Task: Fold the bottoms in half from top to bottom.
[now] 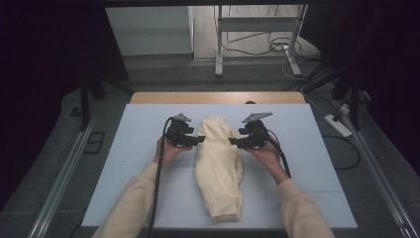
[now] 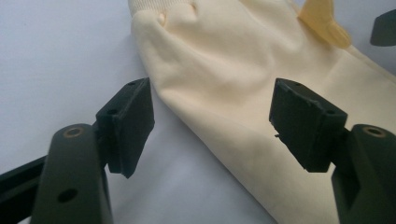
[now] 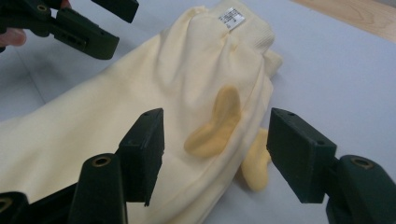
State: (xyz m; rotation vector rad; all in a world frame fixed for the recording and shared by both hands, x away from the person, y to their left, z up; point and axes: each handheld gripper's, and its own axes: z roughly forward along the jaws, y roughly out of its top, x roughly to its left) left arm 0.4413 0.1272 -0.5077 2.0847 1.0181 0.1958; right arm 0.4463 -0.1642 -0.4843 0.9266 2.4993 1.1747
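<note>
**Hidden, cropped, unreadable**

Garment [image 2: 243, 79] runs off the left claw view at 12 and 4 o'clock; in the right claw view it's cut at 9. White label [image 3: 232, 17] print too small to read. Darker yellow drawstring ends [image 3: 217, 126]: one partly tucked under the fabric edge. In the high view both sleeves [image 1: 130, 206] are cropped at 6 o'clock, and the bench [image 1: 307, 148] front edge is in shadow.

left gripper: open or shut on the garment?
Open. In the left gripper view the left gripper has its jaws wide apart, straddling the edge of the pale yellow garment, with nothing clamped.
</note>
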